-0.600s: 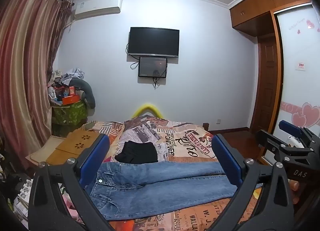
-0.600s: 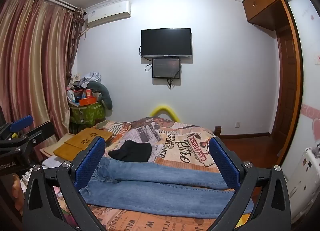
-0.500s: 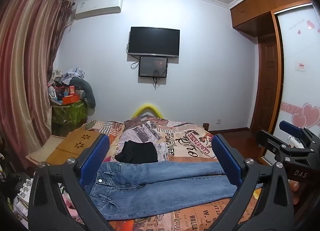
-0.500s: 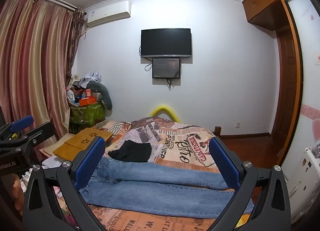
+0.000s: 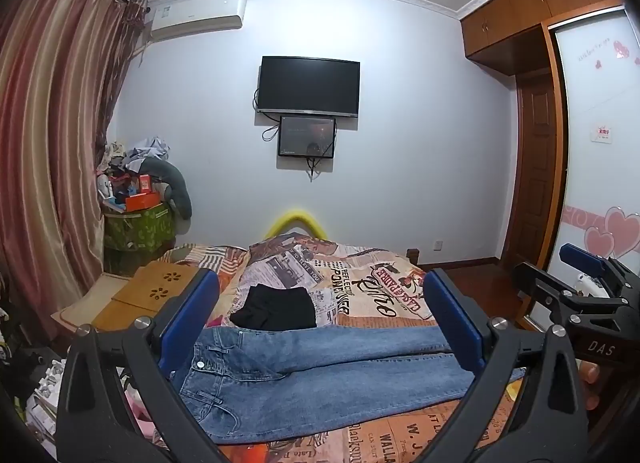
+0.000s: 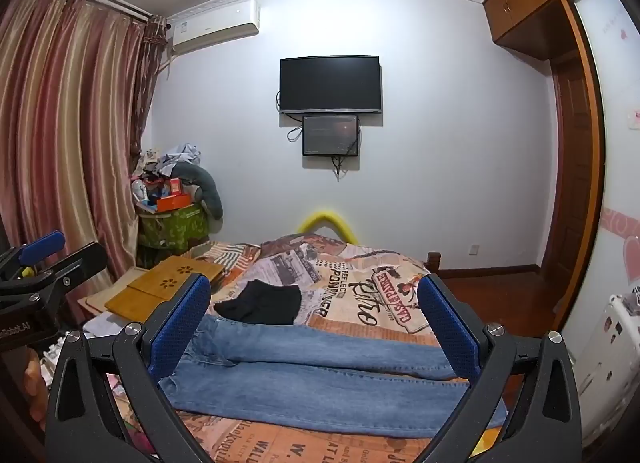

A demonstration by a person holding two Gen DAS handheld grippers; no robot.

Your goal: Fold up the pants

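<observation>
Hovering above the bed's [image 5: 384,287] near edge, I hold my left gripper [image 5: 320,323] and right gripper [image 6: 316,323] spread wide, empty. Jeans [image 5: 320,375] lie flat along that edge, waist left. Denim looks heavy, floppy; I'd pinch waistband and hems.

Both wrist views face across the bed [image 5: 372,283] toward the television [image 6: 330,85] wall.

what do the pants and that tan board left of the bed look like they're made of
Pants: blue denim by the look, matte, with visible seams, pocket stitching and a metal waist button. Board: probably bamboo or light wood, smooth honey-coloured surface with flower-shaped cut-outs; too far away to be sure.
</observation>
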